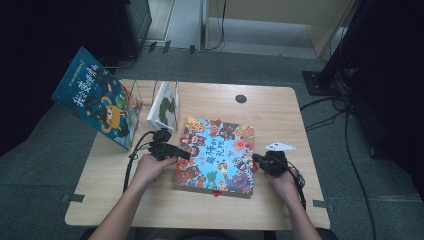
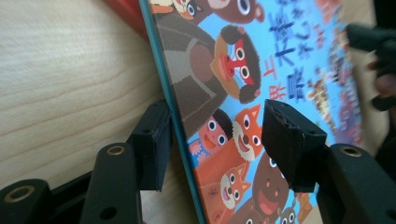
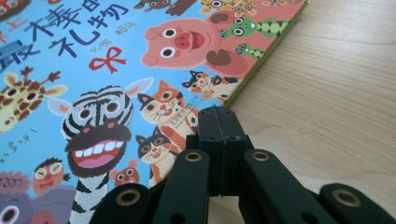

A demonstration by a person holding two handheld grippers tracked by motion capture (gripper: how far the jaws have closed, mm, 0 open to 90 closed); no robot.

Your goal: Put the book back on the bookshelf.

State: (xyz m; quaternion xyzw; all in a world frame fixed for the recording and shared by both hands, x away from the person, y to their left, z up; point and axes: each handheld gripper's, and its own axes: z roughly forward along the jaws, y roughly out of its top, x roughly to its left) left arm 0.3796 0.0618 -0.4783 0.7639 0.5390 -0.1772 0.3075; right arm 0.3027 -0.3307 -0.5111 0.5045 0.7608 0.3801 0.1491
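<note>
A colourful animal picture book (image 1: 217, 152) lies flat on the wooden table (image 1: 280, 200). My left gripper (image 1: 186, 155) is at the book's left edge. In the left gripper view its jaws stand open around that edge of the book (image 2: 233, 60): one pad sits beside the teal edge and the other hovers over the cover with a gap. My right gripper (image 1: 257, 161) is at the book's right edge. In the right gripper view its jaws (image 3: 217, 116) are pressed together with nothing between them, and the tips lie at the border of the book (image 3: 116, 60), by the cat drawings.
A blue picture book (image 1: 97, 95) leans upright off the table's left side. Beside it, a clear stand holds a white and green book (image 1: 164, 106). A round black hole (image 1: 241, 98) sits near the table's far edge. Something red (image 1: 216, 193) pokes out under the flat book's near edge.
</note>
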